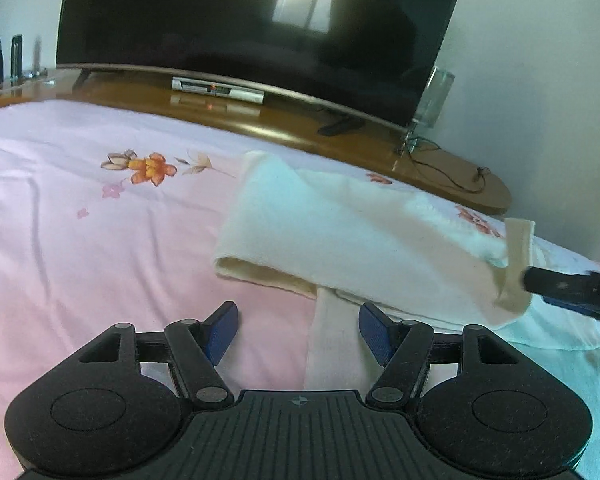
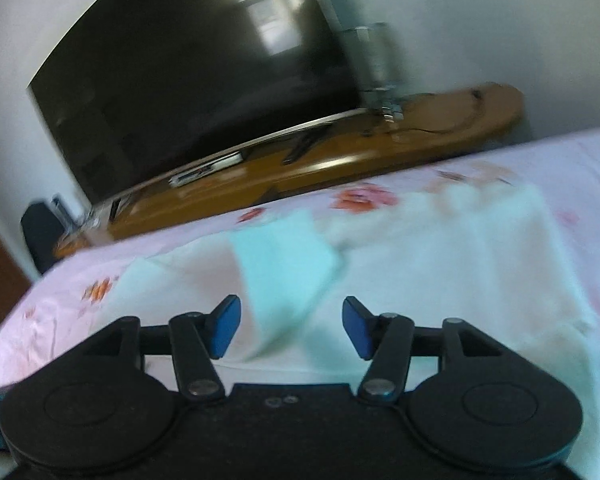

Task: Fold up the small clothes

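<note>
**Cream garment on bed: soft, light, limp; take hold at edges and corners.**

Left wrist view: left hand-held gripper (image 1: pixel 298 330) jaws apart, empty; the cream garment (image 1: pixel 340 232) lies on the bed (image 1: pixel 80 240) at 1 o'clock, a strip trailing between the jaws; the right hand-held gripper (image 1: pixel 532 280) at 3 o'clock touches its corner flap, grip unclear. Right wrist view, blurred: right hand-held gripper (image 2: pixel 291 328) jaws apart over pale cloth (image 2: pixel 440 248).

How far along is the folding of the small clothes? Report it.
Done: the cream fleecy garment lies on the pink floral bedsheet, one edge doubled over. In hand: nothing; the left gripper and the right gripper are both open. Left: a cream strip trails toward the left gripper and a beige tab sticks up at its far end; both probably need folding in.
</note>
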`<state>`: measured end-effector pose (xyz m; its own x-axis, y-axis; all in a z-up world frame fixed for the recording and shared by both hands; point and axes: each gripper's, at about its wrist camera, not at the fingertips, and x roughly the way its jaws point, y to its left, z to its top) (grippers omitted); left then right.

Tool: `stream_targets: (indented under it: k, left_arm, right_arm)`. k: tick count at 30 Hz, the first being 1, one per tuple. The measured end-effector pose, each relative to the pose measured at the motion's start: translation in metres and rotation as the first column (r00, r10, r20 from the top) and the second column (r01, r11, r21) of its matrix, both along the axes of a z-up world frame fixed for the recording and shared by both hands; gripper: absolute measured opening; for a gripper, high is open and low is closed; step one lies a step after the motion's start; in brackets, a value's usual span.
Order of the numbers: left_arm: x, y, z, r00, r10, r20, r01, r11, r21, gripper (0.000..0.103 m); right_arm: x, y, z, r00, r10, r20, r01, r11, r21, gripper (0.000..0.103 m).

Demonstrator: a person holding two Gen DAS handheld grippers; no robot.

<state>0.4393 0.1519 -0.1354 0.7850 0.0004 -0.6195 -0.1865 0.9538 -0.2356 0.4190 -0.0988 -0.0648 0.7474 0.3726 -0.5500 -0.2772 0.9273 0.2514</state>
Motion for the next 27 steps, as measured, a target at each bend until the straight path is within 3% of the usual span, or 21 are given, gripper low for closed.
stream_targets:
  k: [2, 4, 5, 10, 27]
  left_arm:
    - [0.007, -0.002, -0.002, 1.000, -0.010, -0.006, 0.010, 1.000, 0.018, 0.066]
    - [0.009, -0.001, -0.004, 1.000, -0.010, -0.004, 0.010, 1.000, 0.021, 0.066]
    - [0.007, -0.002, -0.004, 1.000, -0.013, -0.001, 0.013, 1.000, 0.018, 0.066]
    - [0.006, -0.003, -0.001, 1.000, -0.007, 0.011, 0.006, 1.000, 0.018, 0.066]
    - [0.016, -0.008, -0.004, 1.000, -0.024, -0.003, 0.024, 0.999, 0.048, 0.066]
  right_arm:
    - [0.007, 0.015, -0.001, 1.000, 0.003, 0.009, -0.003, 0.997, -0.080, 0.052]
    - [0.015, 0.021, -0.003, 1.000, -0.008, 0.012, 0.009, 0.988, -0.152, 0.007]
    - [0.017, 0.016, -0.001, 1.000, -0.005, 0.014, 0.007, 0.990, -0.138, 0.004]
    - [0.004, -0.017, 0.025, 0.990, -0.065, 0.129, 0.077, 0.993, -0.094, 0.004]
    - [-0.007, -0.096, -0.001, 0.972, -0.232, 0.042, 0.233, 0.972, -0.040, 0.004]
